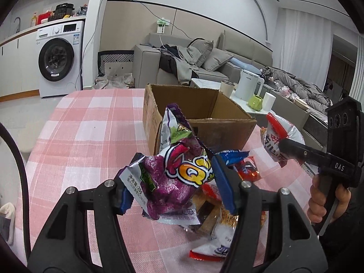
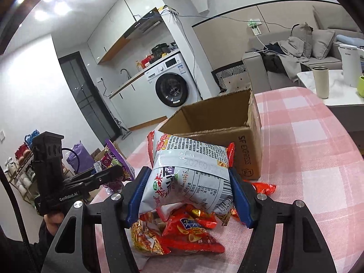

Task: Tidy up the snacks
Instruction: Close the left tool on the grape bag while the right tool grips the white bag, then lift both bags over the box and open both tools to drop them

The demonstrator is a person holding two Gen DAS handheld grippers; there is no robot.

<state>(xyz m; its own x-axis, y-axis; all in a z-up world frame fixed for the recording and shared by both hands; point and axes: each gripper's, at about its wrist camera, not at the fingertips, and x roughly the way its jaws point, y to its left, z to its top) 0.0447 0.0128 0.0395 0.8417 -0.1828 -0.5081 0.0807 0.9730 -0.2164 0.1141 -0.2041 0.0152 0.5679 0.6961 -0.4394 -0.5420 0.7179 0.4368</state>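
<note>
Above the pink-checked counter (image 1: 91,136), the left hand-held gripper (image 1: 173,182) clamps a crinkled purple snack bag (image 1: 177,170) and the right hand-held gripper (image 2: 188,195) a white-and-red snack packet (image 2: 191,170), near the open brown cardboard box (image 2: 248,150).

Even indoor lighting is provided; ceiling lights (image 2: 56,2) glare upper left of the claw; edges are fisheye-curved and vignetted.

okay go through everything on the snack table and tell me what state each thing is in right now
Left tool: shut on the purple snack bag, held off the table.
Right tool: shut on the white snack bag, lifted above the pile.
Cardboard box: open, upright; no snacks visible inside.
Snack pile: loose on the checked tablecloth, not yet boxed.
</note>
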